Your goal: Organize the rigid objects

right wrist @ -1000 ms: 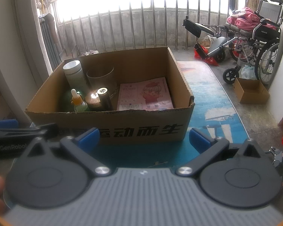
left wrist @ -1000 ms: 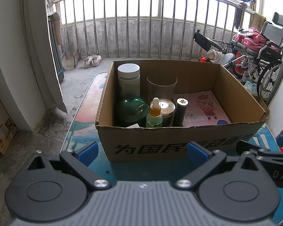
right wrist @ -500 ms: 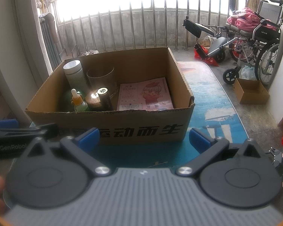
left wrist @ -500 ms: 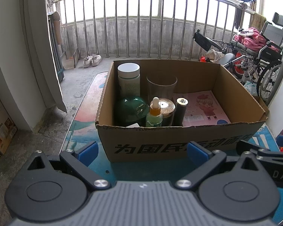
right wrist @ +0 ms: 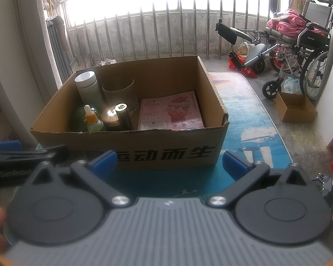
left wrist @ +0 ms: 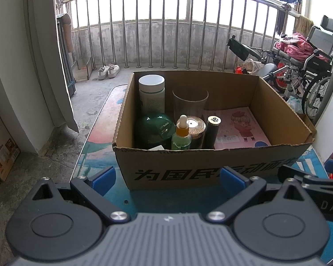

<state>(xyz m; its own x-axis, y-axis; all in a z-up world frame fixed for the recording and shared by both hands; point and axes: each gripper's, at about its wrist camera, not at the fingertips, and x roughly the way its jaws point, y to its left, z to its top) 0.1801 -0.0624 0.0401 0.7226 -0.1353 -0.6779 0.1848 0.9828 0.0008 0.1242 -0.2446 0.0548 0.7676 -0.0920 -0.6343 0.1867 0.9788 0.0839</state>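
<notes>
A cardboard box (left wrist: 211,170) (right wrist: 144,153) stands on a blue mat. Its left half holds a white-capped bottle (left wrist: 152,93) (right wrist: 86,86), a grey cup (left wrist: 189,105) (right wrist: 119,95), a green jar (left wrist: 155,130), a dropper bottle (left wrist: 181,135) (right wrist: 92,119), a gold-lidded jar (left wrist: 195,125) (right wrist: 110,116) and a dark tube (left wrist: 212,130) (right wrist: 123,115). A pink booklet (left wrist: 235,130) (right wrist: 171,110) lies flat in the right half. My left gripper (left wrist: 167,178) and right gripper (right wrist: 168,161) are both open and empty, just in front of the box's near wall.
The blue mat (right wrist: 255,133) lies on a concrete balcony floor. A wheelchair (right wrist: 299,44) and a small cardboard box (right wrist: 295,107) stand to the right. A railing (left wrist: 166,33) runs behind. White shoes (left wrist: 108,71) sit far left, another carton (left wrist: 0,153) at the left edge.
</notes>
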